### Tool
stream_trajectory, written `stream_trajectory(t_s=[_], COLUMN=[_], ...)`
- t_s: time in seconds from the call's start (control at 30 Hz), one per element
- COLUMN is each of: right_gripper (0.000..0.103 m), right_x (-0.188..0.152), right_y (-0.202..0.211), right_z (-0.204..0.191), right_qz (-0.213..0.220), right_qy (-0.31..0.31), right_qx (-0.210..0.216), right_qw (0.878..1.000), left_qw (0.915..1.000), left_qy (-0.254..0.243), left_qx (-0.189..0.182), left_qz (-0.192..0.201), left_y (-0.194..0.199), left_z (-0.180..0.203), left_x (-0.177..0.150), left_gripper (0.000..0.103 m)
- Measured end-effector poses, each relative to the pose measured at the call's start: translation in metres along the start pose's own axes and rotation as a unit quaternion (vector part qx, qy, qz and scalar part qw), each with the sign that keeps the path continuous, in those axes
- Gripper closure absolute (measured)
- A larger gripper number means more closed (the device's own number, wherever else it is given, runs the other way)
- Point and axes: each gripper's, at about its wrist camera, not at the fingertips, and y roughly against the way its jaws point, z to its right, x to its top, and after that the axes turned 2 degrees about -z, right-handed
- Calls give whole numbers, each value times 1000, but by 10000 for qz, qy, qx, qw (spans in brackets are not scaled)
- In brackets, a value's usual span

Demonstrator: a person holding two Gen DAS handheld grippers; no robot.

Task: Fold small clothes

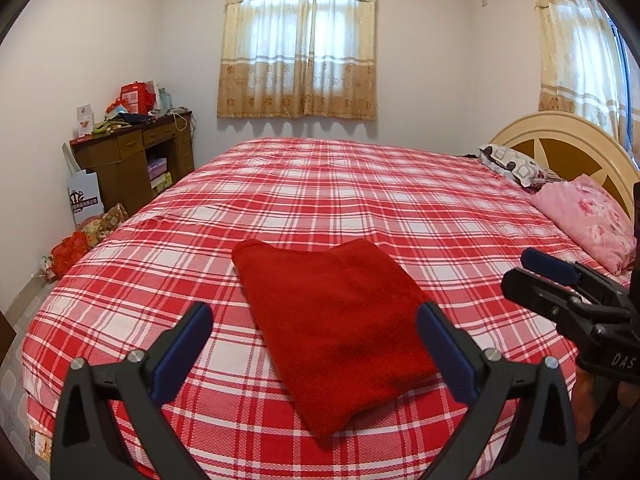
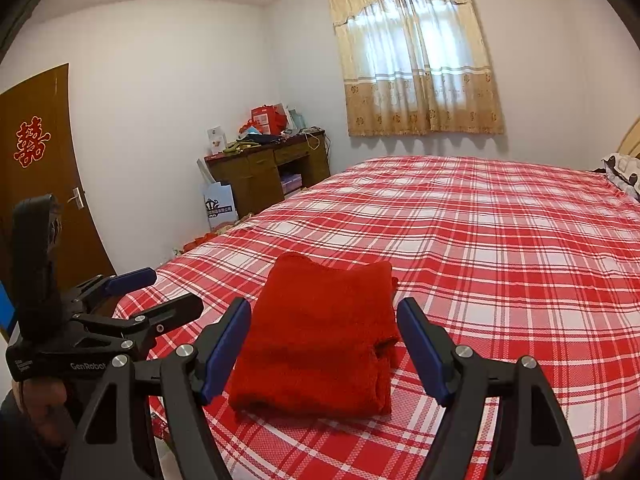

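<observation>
A folded red garment lies flat on the red plaid bedspread near the bed's front edge; in the right wrist view the red garment shows stacked layers at its near right corner. My left gripper hovers open just short of the garment, blue pads wide apart and holding nothing. My right gripper is open too, its pads either side of the garment's near end without touching it. Each gripper shows in the other's view: the right gripper at the right, the left gripper at the left.
Pillows lie against the headboard at the far right. A cluttered wooden desk stands in the far left corner, with bags on the floor beside it. A brown door is at the left. Curtained windows face the bed.
</observation>
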Motion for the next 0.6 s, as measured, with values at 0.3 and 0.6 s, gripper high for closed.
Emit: stream_trajectory(t_s=[0.3, 0.6], right_gripper=[27, 27], right_x=[2, -3], right_y=[12, 6], right_z=[0, -6], right_qz=[370, 268], right_qy=[-25, 100], right_qx=[8, 23], right_qw=[9993, 9996], left_qw=[9998, 9993], left_qy=[31, 164], left_qx=[63, 305], left_qz=[203, 122], left_y=[8, 0], left_z=[-3, -16], left_x=[5, 6], left_gripper=[0, 0])
